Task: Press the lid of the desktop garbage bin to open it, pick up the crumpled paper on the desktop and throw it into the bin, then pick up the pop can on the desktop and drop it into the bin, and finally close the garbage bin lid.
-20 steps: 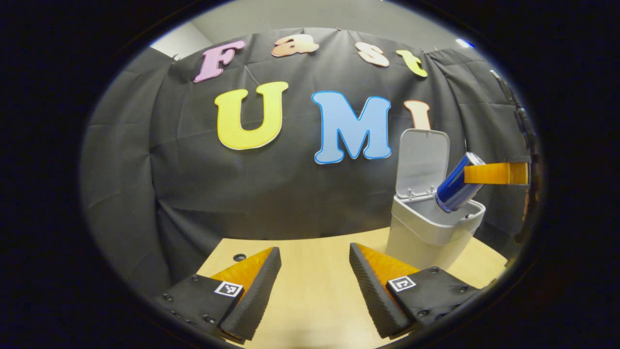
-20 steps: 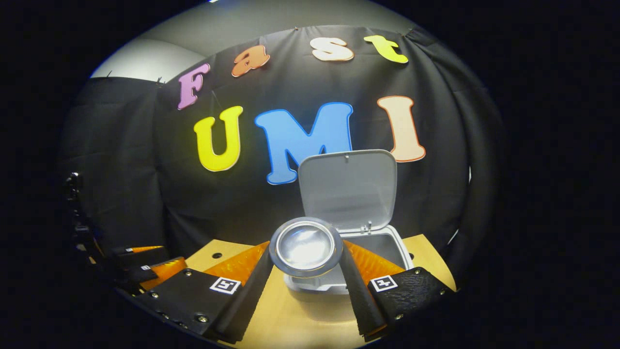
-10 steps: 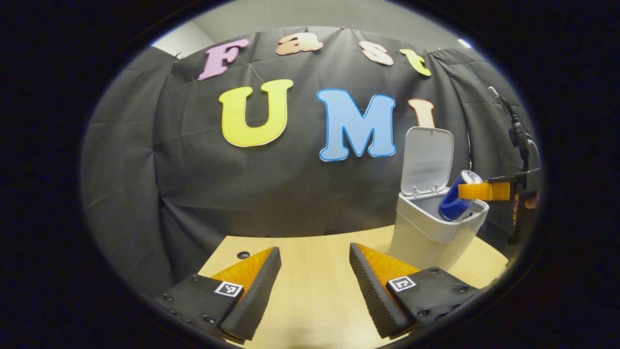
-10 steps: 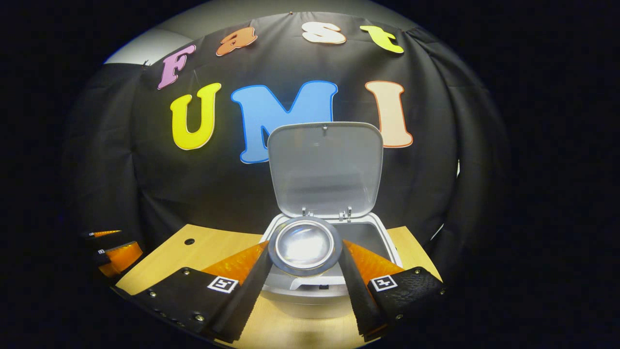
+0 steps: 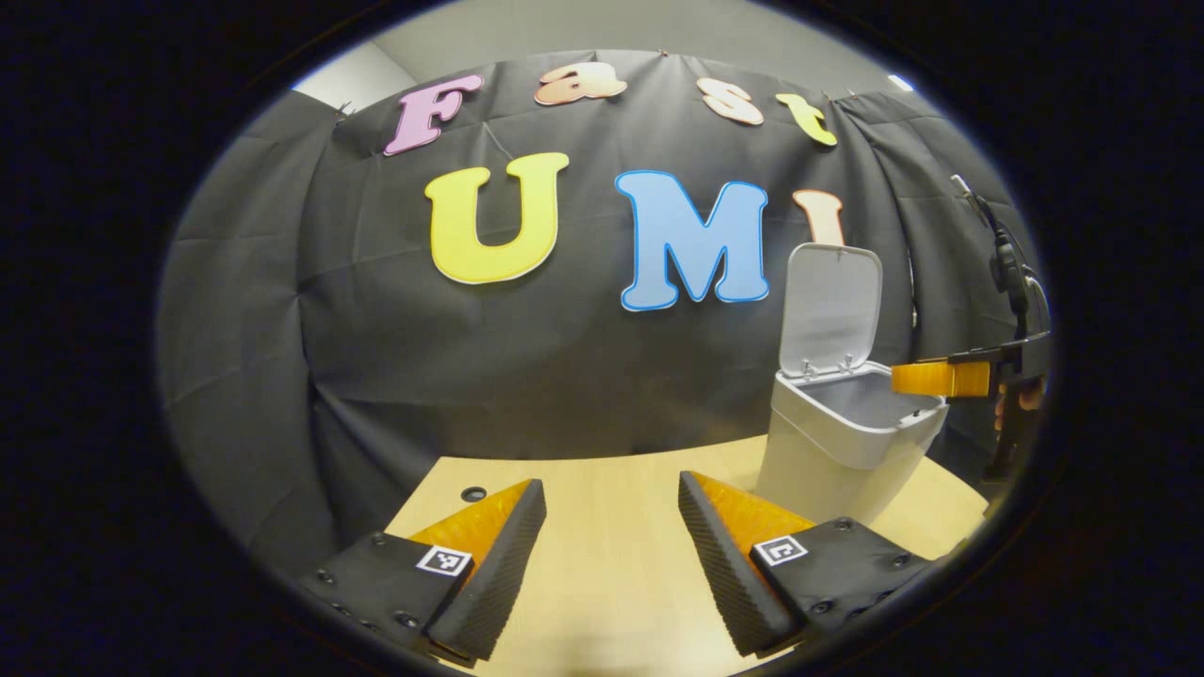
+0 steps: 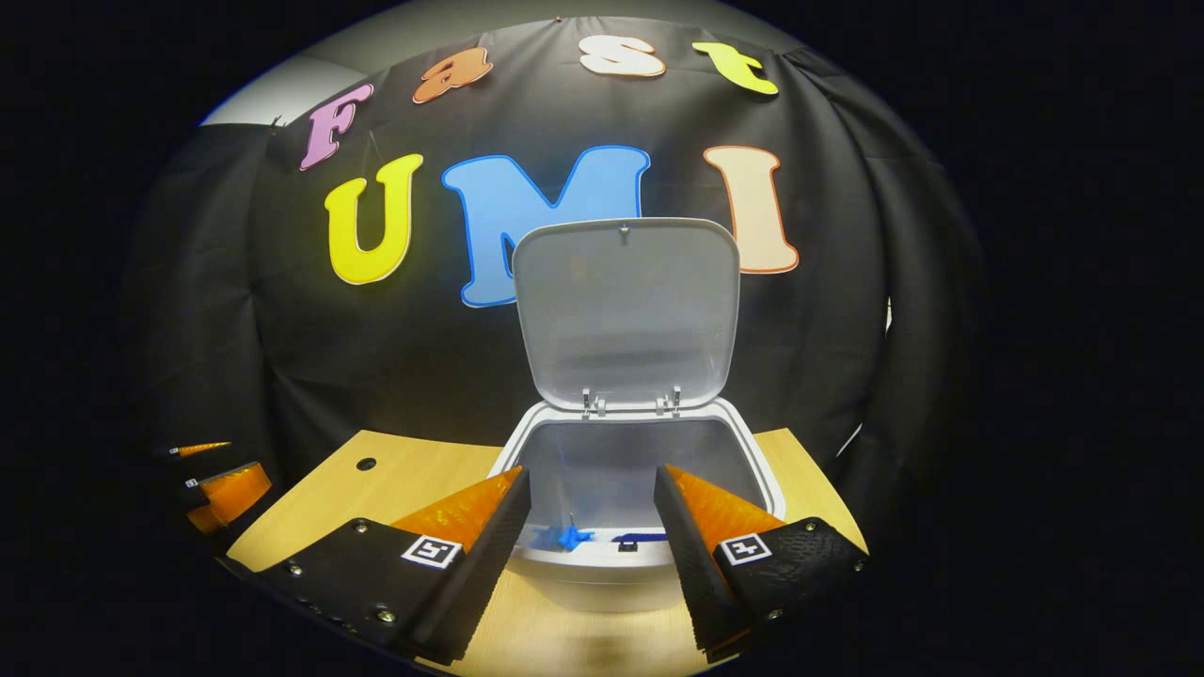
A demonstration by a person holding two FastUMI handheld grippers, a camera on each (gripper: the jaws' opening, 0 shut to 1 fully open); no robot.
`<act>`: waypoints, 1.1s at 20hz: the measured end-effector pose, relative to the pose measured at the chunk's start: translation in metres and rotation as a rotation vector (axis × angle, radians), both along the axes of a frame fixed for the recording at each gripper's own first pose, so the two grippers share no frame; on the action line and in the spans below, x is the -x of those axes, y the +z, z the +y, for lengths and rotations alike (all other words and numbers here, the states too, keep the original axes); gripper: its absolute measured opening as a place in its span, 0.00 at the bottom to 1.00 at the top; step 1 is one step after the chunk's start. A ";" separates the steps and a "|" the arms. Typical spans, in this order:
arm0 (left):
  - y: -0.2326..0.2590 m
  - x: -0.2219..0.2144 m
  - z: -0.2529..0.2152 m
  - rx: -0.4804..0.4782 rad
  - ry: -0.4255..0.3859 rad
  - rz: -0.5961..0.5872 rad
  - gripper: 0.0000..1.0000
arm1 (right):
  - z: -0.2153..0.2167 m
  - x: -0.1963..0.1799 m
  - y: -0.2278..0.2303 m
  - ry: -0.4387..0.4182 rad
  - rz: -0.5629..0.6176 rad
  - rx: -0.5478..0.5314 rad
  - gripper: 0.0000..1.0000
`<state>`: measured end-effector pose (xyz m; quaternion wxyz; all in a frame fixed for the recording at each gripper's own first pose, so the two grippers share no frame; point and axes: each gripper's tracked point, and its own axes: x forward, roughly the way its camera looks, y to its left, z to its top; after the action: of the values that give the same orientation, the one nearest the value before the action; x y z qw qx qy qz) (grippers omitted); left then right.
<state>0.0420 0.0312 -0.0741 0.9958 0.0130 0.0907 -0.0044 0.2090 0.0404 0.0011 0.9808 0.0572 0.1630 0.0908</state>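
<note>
The white garbage bin (image 5: 828, 461) stands at the table's right side with its lid (image 5: 832, 301) swung upright. My right gripper (image 6: 593, 470) hangs open just above the bin's mouth (image 6: 762, 461), with the raised lid (image 6: 625, 310) behind it and nothing between its fingers. A bit of the blue pop can (image 6: 569, 538) shows low inside the bin. In the left gripper view one finger (image 5: 941, 378) of that right gripper reaches over the bin's rim. My left gripper (image 5: 609, 484) is open and empty over the wooden table (image 5: 602, 583), left of the bin.
The table (image 6: 414, 470) has a small round hole (image 5: 473, 494) near its back left edge. The black cloth wall hangs close behind the bin. My left gripper (image 6: 221, 484) shows at the far left of the right gripper view.
The right gripper carried the pop can down to the bin's mouth, then opened. The can fell from between its fingers into the bin. The left gripper has stayed still.
</note>
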 end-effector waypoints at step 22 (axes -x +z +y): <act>0.000 0.004 0.009 0.018 0.023 0.006 1.00 | -0.004 -0.036 0.094 -0.012 -0.181 -0.012 0.84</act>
<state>0.0379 0.0400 -0.0737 0.9956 0.0031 0.0935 0.0063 0.2454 0.0360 0.0952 0.9917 0.0555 0.0726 0.0909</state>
